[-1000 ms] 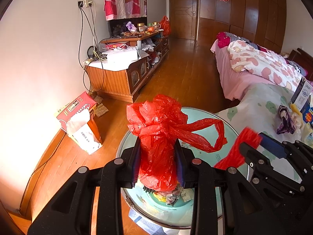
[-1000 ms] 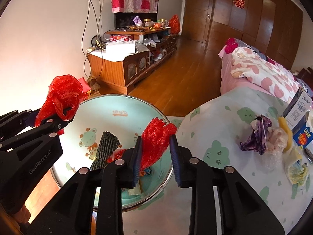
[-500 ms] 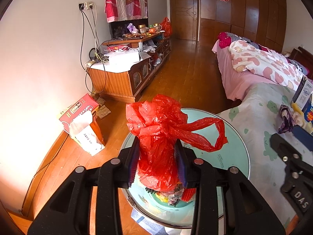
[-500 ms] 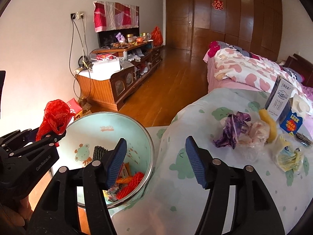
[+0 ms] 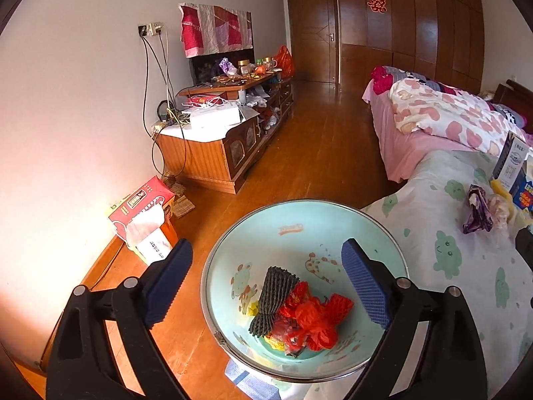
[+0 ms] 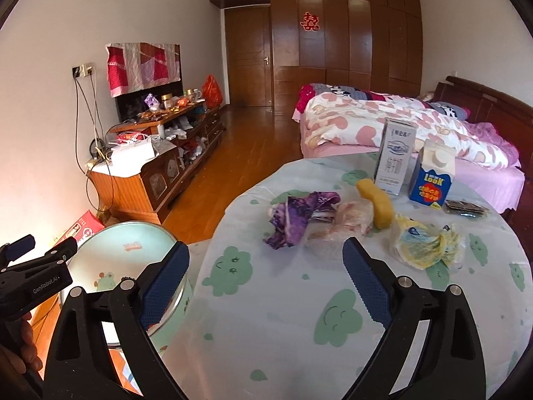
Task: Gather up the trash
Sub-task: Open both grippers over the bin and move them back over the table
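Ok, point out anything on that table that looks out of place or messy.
Loose trash lies scattered on the table: a crumpled purple wrapper, a clear plastic bag, a yellow wrapper and a dark packet by two upright cartons. A yellow block lies among them. Nothing looks spilled or broken.

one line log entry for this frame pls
left gripper: open over bin | red bag: in bin | right gripper: open, facing purple wrapper on table

We see only a sliver of the right tongs (image 5: pixel 524 245) at the left view's edge. In the basin (image 5: pixel 233 243), a red bag (image 5: pixel 313 320) covers scraps we cannot identify. Table (image 6: pixel 266 300) runs past the frame.
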